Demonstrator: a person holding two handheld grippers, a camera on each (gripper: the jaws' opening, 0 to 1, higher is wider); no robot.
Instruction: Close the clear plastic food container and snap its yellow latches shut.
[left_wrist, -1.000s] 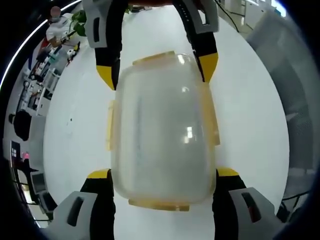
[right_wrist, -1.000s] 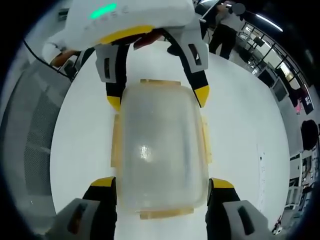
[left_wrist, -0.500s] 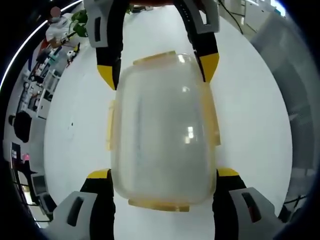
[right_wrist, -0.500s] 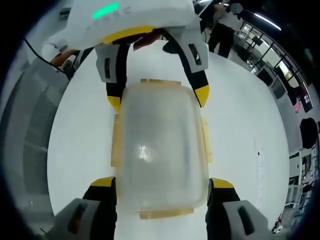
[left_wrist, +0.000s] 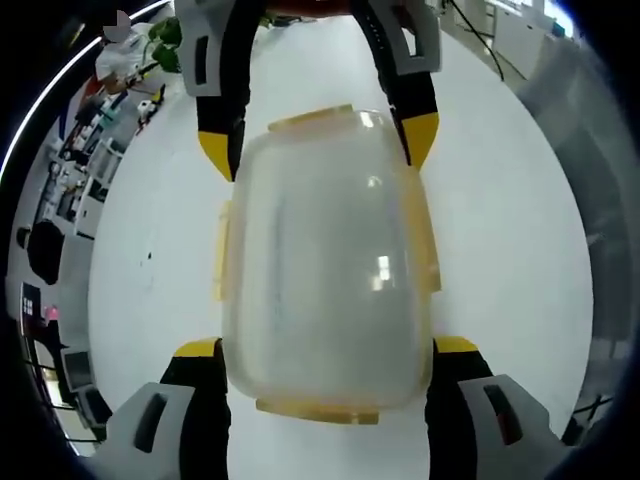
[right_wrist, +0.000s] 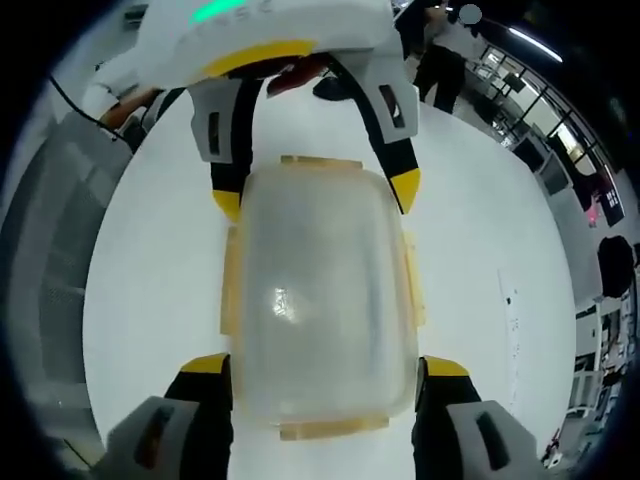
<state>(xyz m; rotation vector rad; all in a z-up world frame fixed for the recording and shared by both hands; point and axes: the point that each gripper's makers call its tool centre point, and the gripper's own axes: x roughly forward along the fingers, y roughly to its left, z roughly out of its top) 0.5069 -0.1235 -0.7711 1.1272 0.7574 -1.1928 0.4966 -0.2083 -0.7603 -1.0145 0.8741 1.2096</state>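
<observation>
1. White counter (left_wrist: 500, 250) spreads under both views, with an office of desks and equipment around its edges and a person standing at the upper right of the right gripper view.
2. Centre frame in the left gripper view sits the clear plastic food container (left_wrist: 325, 260), lid on, resting on the counter, with yellow latches (left_wrist: 222, 250) along its sides and ends.
3. The left gripper (left_wrist: 325, 350) rises from the bottom of its view, its 2 yellow-tipped fingers (left_wrist: 200, 350) set wide apart, 1 pressed against each long side of the container's near end.
4. At the top of that view the right gripper (left_wrist: 315, 140) reaches in, its fingers likewise straddling the container's far end.
5. In the right gripper view the container (right_wrist: 320, 300) again fills the centre; the right gripper (right_wrist: 320, 365) has its fingers (right_wrist: 440, 368) spread against the near end's 2 sides, and the left gripper (right_wrist: 315, 195) straddles the far end at the top.
6. Whether the latches are snapped down cannot be told.
</observation>
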